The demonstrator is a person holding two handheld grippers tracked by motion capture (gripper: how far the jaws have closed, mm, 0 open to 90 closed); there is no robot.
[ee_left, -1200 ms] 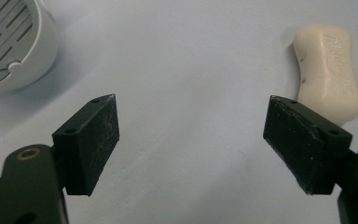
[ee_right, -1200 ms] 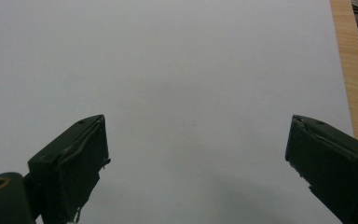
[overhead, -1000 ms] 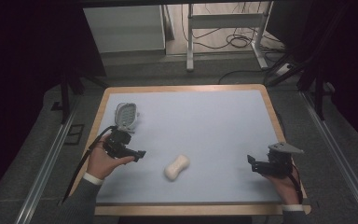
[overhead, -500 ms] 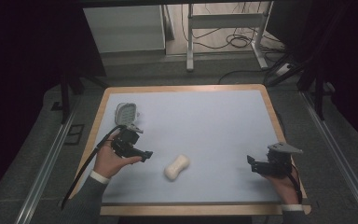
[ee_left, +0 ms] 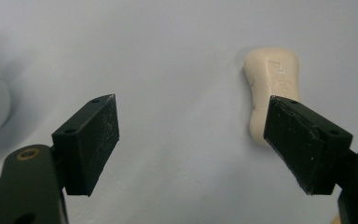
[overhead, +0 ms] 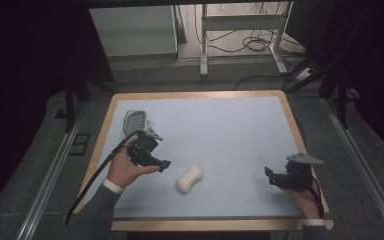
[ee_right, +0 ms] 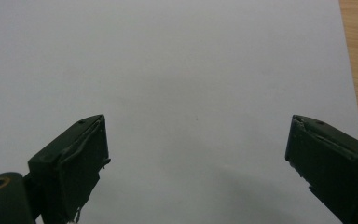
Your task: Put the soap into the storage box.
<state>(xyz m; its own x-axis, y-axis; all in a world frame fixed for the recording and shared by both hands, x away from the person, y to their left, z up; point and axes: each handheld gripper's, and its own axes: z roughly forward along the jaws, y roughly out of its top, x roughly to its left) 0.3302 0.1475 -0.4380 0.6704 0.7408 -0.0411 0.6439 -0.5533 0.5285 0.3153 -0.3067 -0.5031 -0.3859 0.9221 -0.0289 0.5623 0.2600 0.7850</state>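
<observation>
Left gripper lines up on the soap bar

High view: the left gripper [overhead: 164, 164] points at the cream soap bar [overhead: 189, 179] lying mid-desk [overhead: 230, 130], while the right gripper [overhead: 270, 175] waits apart. Left gripper view: jaws spread, soap bar [ee_left: 272, 88] just beyond, ready for a grasp. Right gripper view: jaws spread over bare desk.

Grey sleeves, white cuffs, black tools

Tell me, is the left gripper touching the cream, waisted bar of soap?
Apart. In the high view, bare table separates the left gripper from the cream, waisted bar of soap; its jaws stand wide open.
</observation>
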